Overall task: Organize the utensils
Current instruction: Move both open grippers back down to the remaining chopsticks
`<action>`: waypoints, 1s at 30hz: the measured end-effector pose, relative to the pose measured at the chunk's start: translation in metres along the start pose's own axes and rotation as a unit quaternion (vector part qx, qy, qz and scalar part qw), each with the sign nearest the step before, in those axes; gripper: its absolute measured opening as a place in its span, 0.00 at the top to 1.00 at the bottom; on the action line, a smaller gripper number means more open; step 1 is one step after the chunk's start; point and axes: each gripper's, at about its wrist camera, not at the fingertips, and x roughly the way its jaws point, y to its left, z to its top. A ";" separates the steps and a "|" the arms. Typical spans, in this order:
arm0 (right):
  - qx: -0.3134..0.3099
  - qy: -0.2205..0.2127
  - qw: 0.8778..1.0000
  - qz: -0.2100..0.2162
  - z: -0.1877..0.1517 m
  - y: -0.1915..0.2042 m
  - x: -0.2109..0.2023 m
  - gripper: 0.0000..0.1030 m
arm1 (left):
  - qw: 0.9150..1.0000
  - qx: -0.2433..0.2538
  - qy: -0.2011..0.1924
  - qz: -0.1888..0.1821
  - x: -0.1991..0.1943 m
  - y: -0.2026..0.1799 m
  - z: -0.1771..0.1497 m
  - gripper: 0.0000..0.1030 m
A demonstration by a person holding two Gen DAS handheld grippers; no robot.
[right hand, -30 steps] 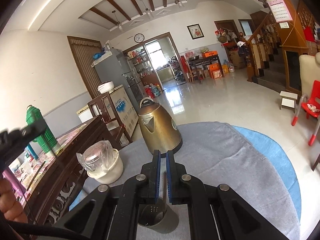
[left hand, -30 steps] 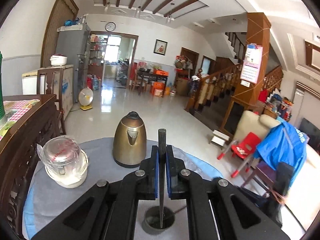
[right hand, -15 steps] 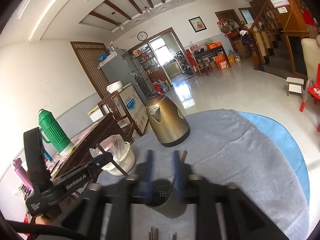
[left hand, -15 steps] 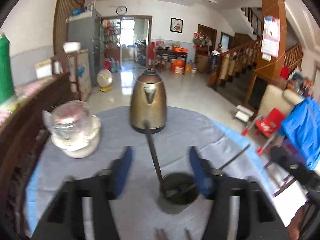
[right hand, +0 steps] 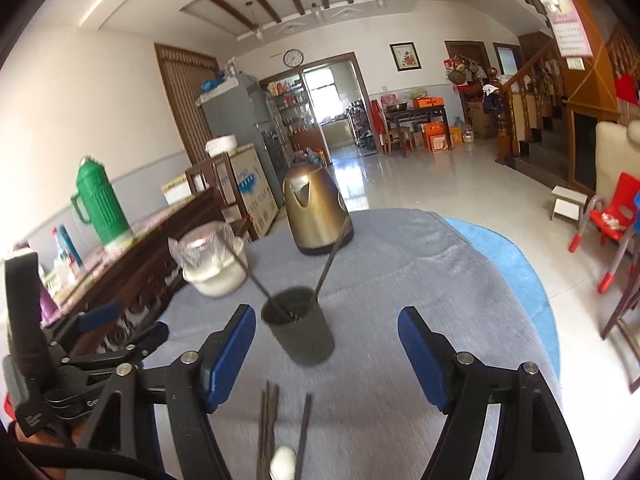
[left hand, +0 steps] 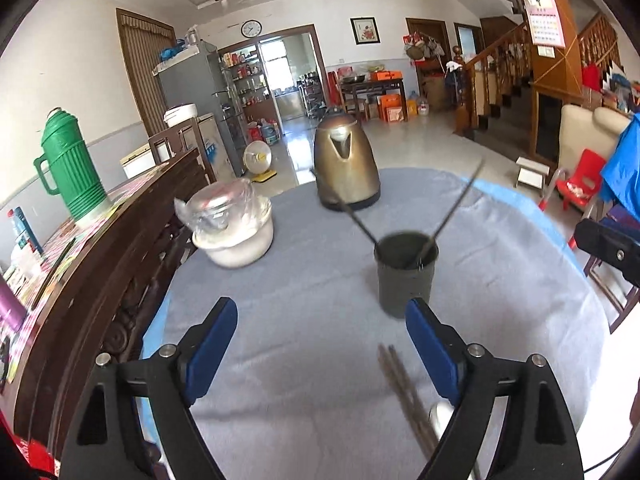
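**Both claws wide and empty, holder ahead**

Left wrist: the left gripper (left hand: 322,346), jaws just opened wide, grips nothing. The dark utensil holder (left hand: 405,274) with two chopsticks (left hand: 454,208) stands just beyond its right finger; loose chopsticks (left hand: 404,390) lie between the fingers.

Right wrist: the right gripper (right hand: 326,354), also just opened, is empty. The holder (right hand: 302,330) stands ahead between its fingers, spare chopsticks (right hand: 270,420) beneath.

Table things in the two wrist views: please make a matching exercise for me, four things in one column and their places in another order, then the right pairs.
Things:
1. kettle
2. two chopsticks
3. white bowl
4. loose chopsticks

Places:
A. flat on the grey cloth, near the jaws
B. leaning in the dark cup
C. far side of the table, behind the cup
D. left of the cup, under clear plastic wrap

Pairs: 1-C, 2-B, 3-D, 4-A
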 end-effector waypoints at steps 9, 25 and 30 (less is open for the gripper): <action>-0.025 0.041 0.999 -0.013 -0.030 0.014 -0.010 0.25 | 0.999 0.003 0.034 0.003 -0.006 0.001 -0.037 0.16; -0.045 0.086 0.995 -0.024 -0.043 0.025 0.020 0.25 | 0.997 -0.010 0.081 -0.014 0.033 0.002 -0.059 0.16; -0.044 0.101 0.994 -0.028 -0.046 0.025 0.034 0.25 | 0.996 -0.013 0.089 -0.018 0.046 0.004 -0.061 0.16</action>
